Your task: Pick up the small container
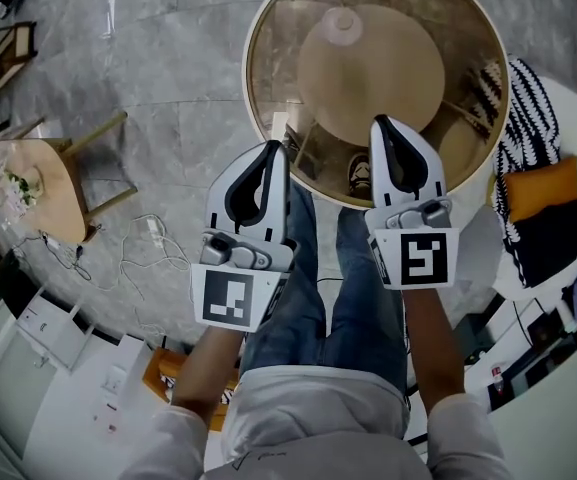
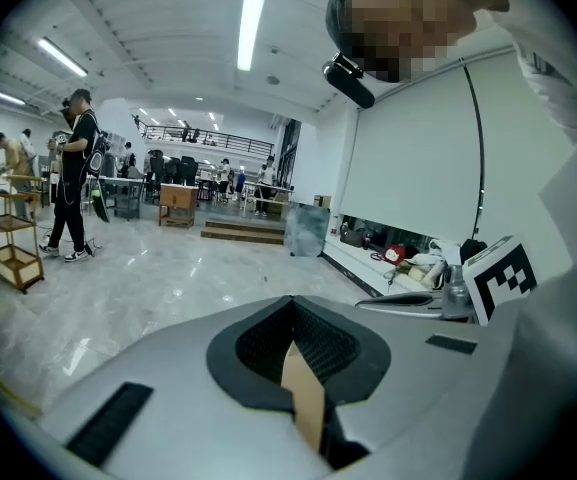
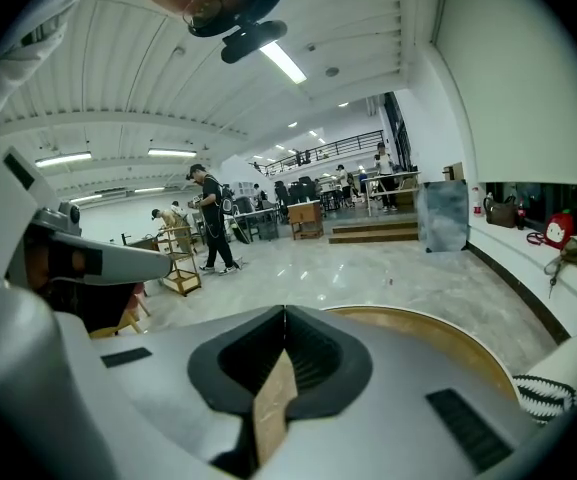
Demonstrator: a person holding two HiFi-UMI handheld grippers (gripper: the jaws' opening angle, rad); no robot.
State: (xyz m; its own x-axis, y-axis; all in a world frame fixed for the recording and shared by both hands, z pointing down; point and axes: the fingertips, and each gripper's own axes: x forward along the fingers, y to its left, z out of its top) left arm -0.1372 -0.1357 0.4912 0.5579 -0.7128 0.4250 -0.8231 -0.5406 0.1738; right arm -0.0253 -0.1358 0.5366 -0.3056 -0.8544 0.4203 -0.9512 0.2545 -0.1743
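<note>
The right white two-jaw gripper (image 1: 380, 125) and the left one (image 1: 273, 150) both have their jaws pressed together on nothing, hanging over the near rim of the round glass-topped table (image 1: 247, 68). The small pale round container (image 1: 341, 25) stands well beyond them, towards the far side. One gripper should probably open before reaching across. The glass between looks bare, while the black-and-white striped cushion (image 1: 513, 128) crowds the right edge.
</note>
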